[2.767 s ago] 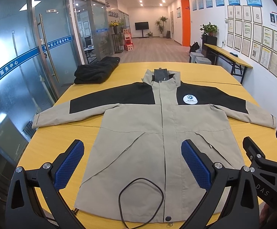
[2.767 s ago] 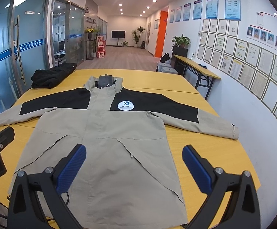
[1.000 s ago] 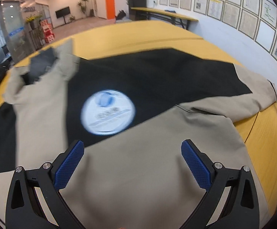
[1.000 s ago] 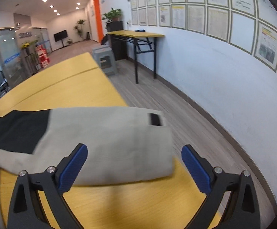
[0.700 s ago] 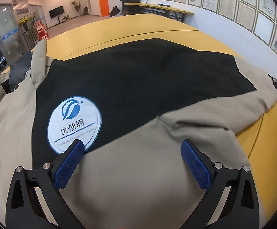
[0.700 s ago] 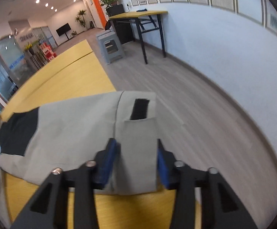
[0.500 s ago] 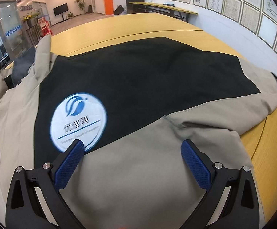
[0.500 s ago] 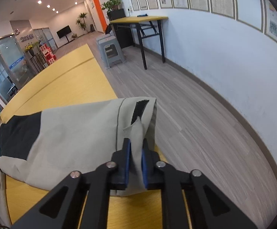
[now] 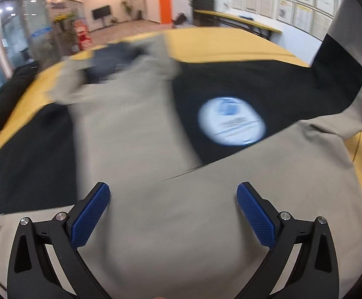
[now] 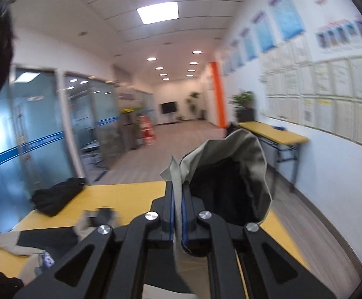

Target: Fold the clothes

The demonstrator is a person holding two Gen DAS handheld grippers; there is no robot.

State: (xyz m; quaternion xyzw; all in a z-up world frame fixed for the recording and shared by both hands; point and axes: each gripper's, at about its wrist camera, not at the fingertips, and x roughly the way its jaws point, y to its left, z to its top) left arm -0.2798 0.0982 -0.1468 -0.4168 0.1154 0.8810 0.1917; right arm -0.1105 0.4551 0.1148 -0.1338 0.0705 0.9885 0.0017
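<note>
Our left gripper hangs with fingers spread wide above the beige front of the jacket, which lies flat on the yellow table; no cloth sits between its pads. Our right gripper is clamped on the sleeve cuff, lifted clear, its opening billowing beyond the fingertips.

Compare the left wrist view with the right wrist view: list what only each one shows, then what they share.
Only the left wrist view shows the left gripper, open above the jacket's chest, and the blurred round white logo.

Only the right wrist view shows the right gripper shut on the sleeve cuff, lifted high, plus the ceiling lights.

Both show the beige and black jacket, the yellow table and the folded black garment at its far left.
</note>
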